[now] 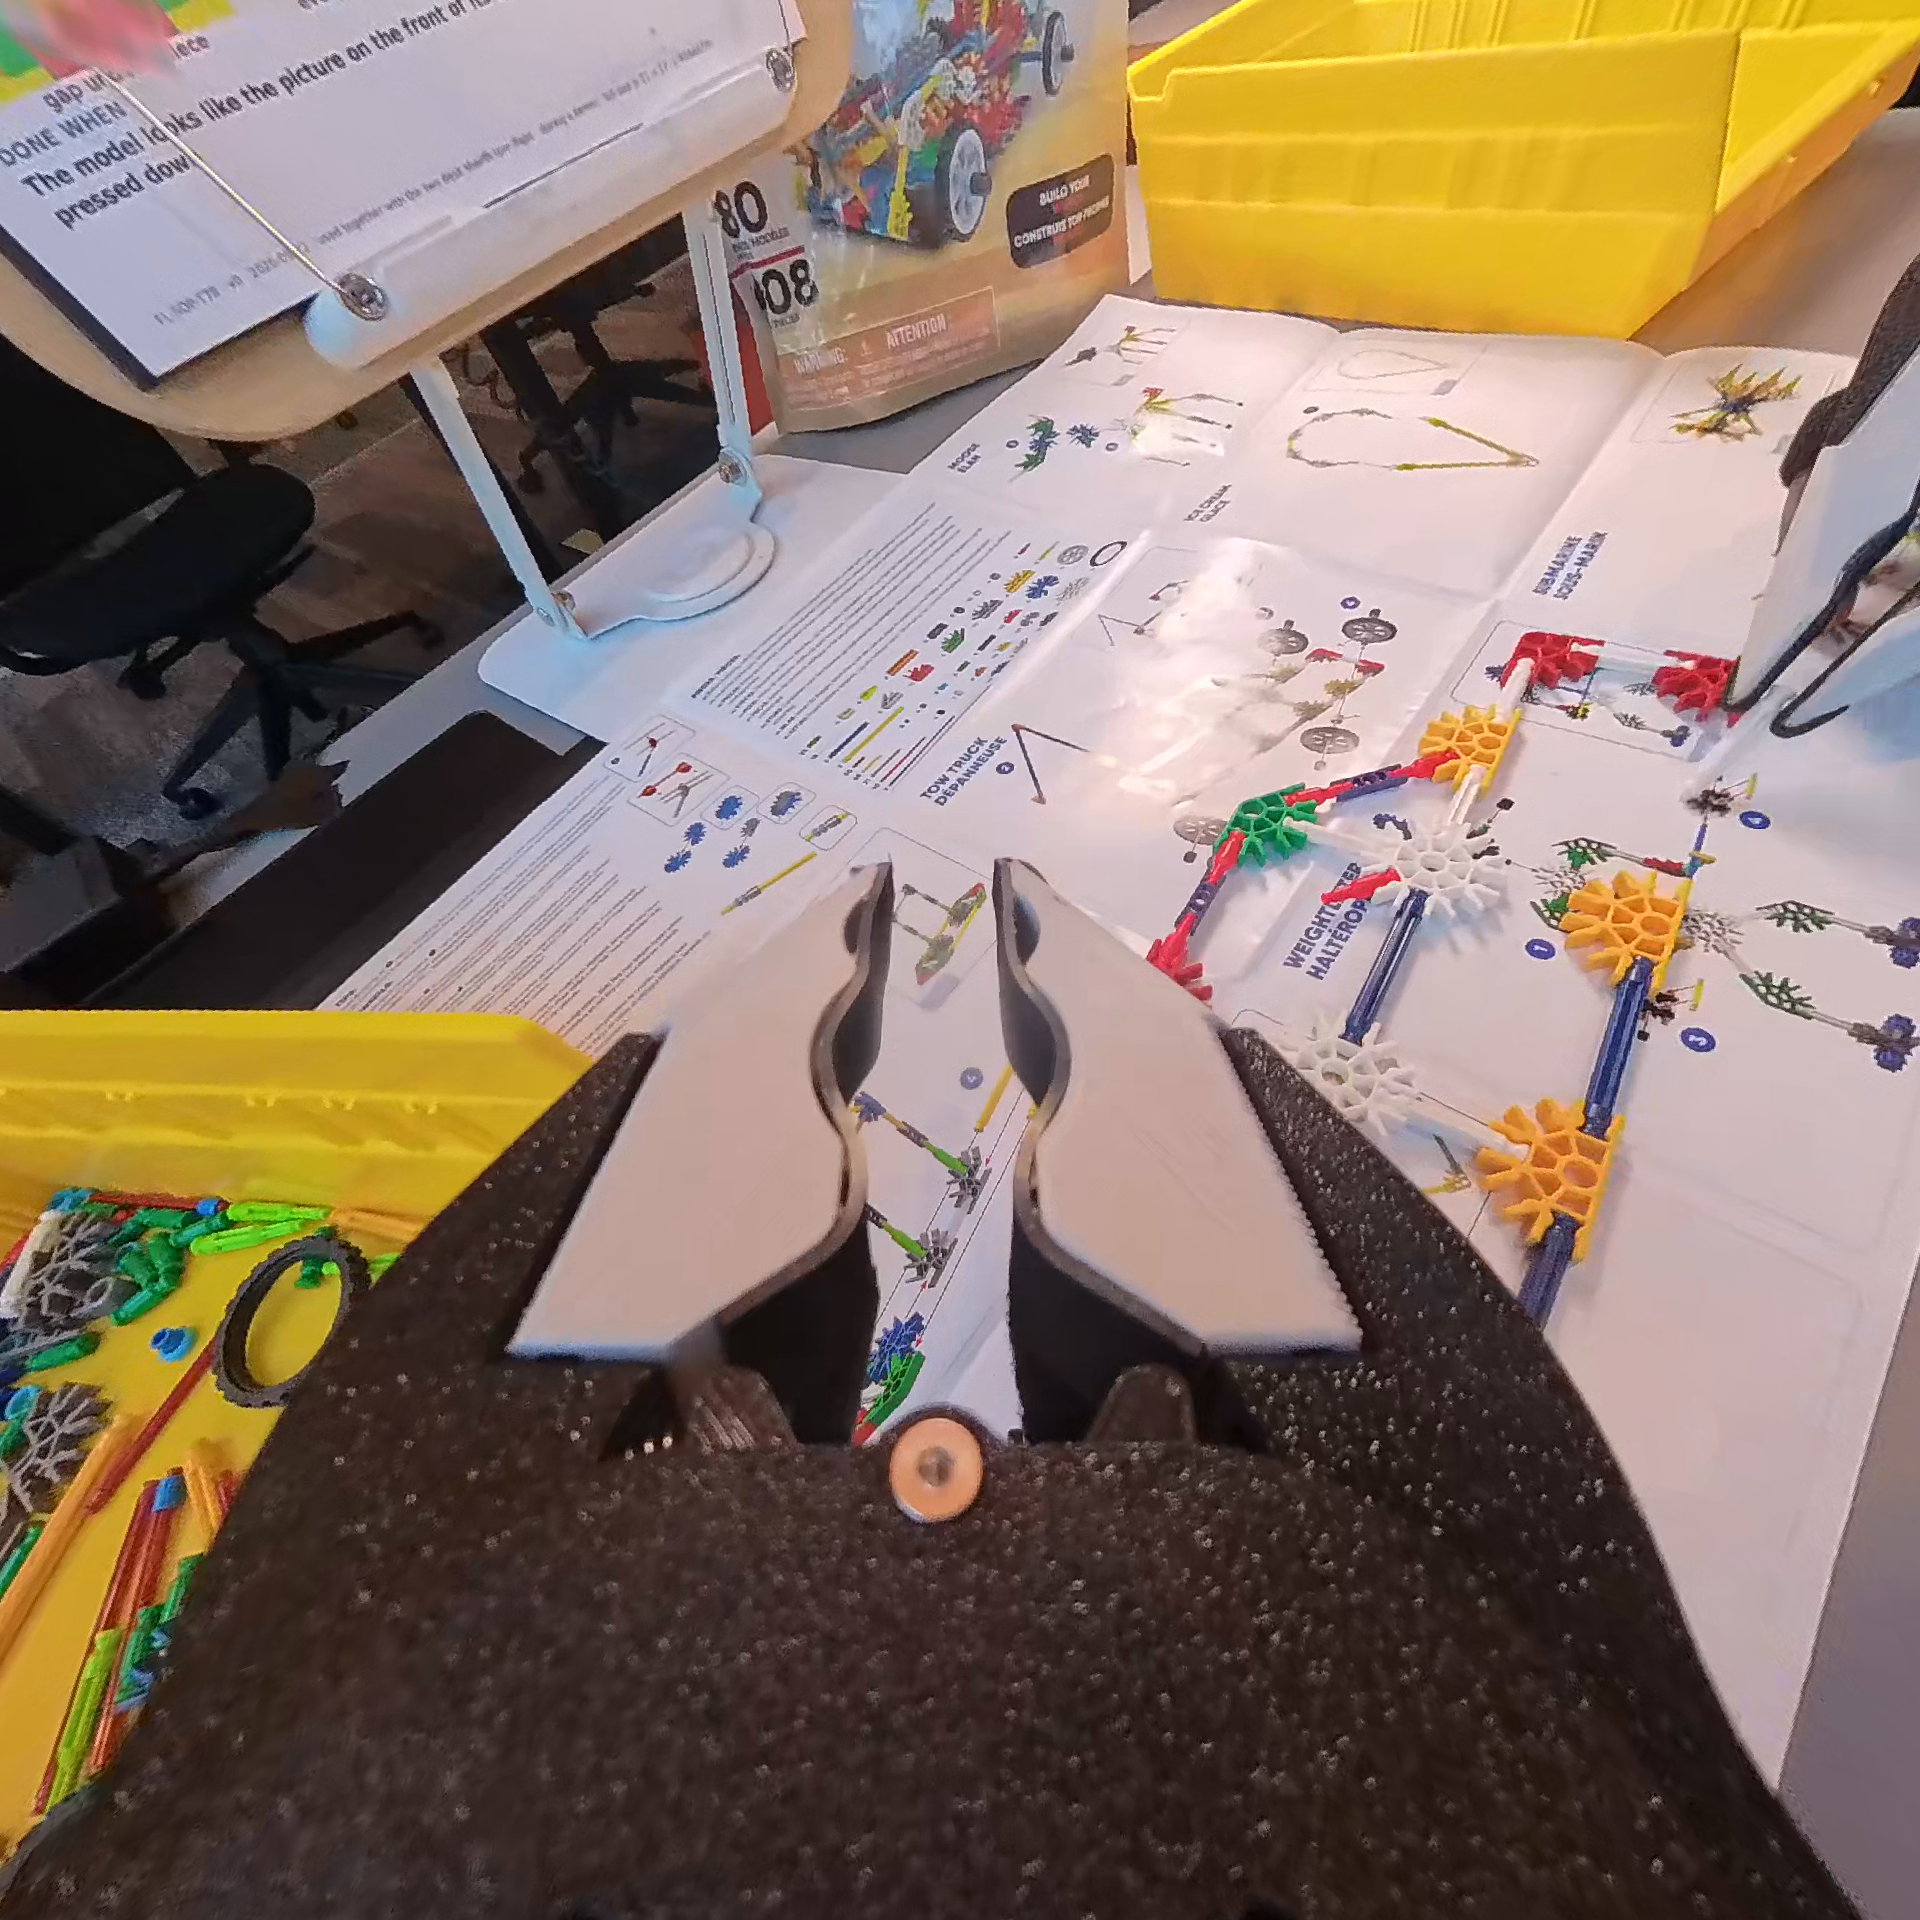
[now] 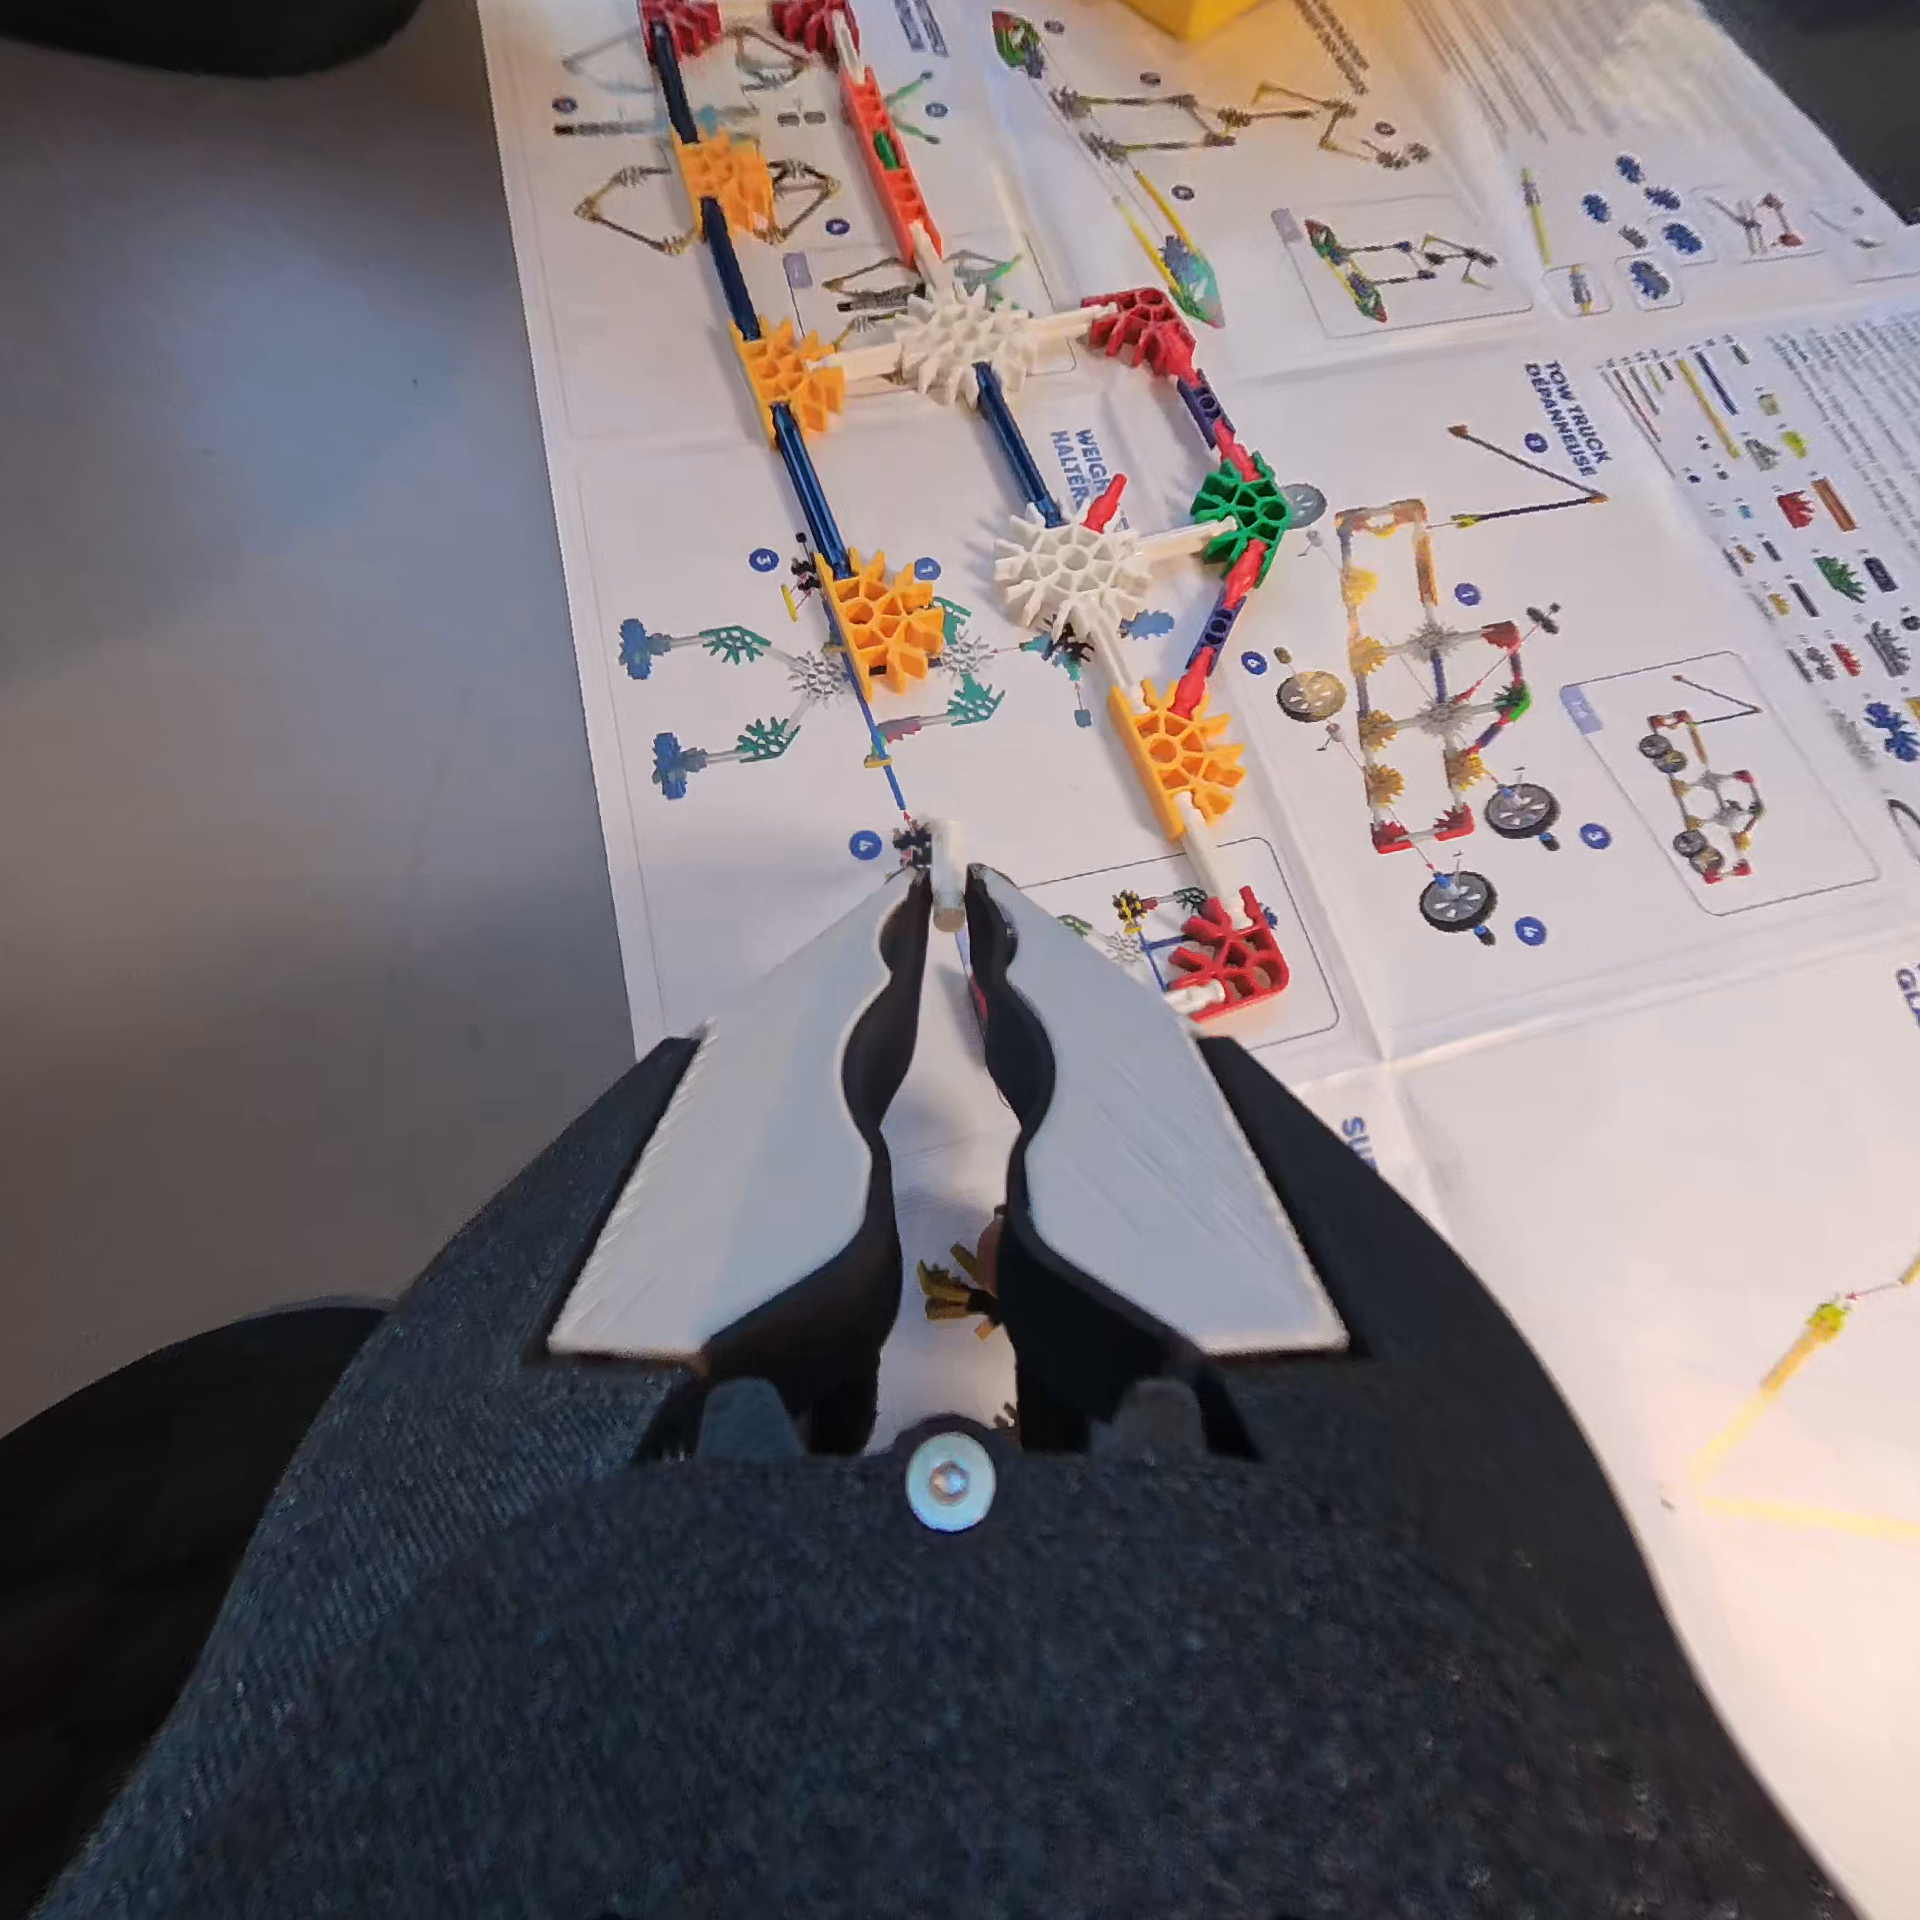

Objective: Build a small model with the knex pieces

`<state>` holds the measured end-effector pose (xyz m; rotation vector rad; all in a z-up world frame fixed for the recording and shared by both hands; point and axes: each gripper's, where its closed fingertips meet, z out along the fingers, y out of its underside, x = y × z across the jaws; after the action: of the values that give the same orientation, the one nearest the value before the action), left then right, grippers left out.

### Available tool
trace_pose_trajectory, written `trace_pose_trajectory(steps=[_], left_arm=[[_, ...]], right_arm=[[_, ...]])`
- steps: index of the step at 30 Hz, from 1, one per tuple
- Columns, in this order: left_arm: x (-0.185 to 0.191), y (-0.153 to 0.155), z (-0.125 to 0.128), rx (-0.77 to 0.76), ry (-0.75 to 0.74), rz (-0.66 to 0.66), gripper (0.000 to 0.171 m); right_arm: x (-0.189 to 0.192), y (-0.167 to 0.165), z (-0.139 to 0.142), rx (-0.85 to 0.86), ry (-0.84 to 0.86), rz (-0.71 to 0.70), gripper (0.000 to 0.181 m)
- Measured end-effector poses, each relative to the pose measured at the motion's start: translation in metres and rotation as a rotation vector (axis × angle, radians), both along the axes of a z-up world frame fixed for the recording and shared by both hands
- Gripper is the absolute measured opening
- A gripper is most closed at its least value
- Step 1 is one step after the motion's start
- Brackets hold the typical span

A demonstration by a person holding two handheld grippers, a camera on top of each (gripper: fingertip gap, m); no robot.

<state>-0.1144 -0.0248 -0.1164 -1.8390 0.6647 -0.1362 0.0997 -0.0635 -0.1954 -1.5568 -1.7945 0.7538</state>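
Note:
A flat rod-and-connector model (image 2: 966, 436) of blue, white and red rods with orange, white, red and green connectors lies on a big printed instruction sheet (image 2: 1558, 1143). It also shows in the left wrist view (image 1: 1455, 894). My right gripper (image 2: 943, 878) is shut on a short white rod (image 2: 945, 868) and holds it just short of the model's near end, left of a red corner connector (image 2: 1236, 951). My left gripper (image 1: 940, 868) is open and empty above the sheet (image 1: 1195, 582), left of the model. The right gripper's white finger (image 1: 1829, 540) shows at the far right edge.
A yellow tray (image 1: 260, 1081) of loose rods, connectors and a black tyre ring sits at the near left. A large yellow bin (image 1: 1455, 156) and the toy's box (image 1: 935, 208) stand at the back. A white stand (image 1: 623, 582) holds a printed page. Bare grey table (image 2: 260, 623) lies left of the sheet. My hands' fingertips stand some 25 cm from each other.

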Motion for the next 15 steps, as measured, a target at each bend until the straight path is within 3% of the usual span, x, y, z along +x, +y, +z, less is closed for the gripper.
trace_pose_trajectory(steps=[15], left_arm=[[-0.002,0.001,-0.006,-0.013,0.002,-0.007,0.018]], right_arm=[[0.011,0.013,0.002,0.089,-0.039,-0.033,0.016]])
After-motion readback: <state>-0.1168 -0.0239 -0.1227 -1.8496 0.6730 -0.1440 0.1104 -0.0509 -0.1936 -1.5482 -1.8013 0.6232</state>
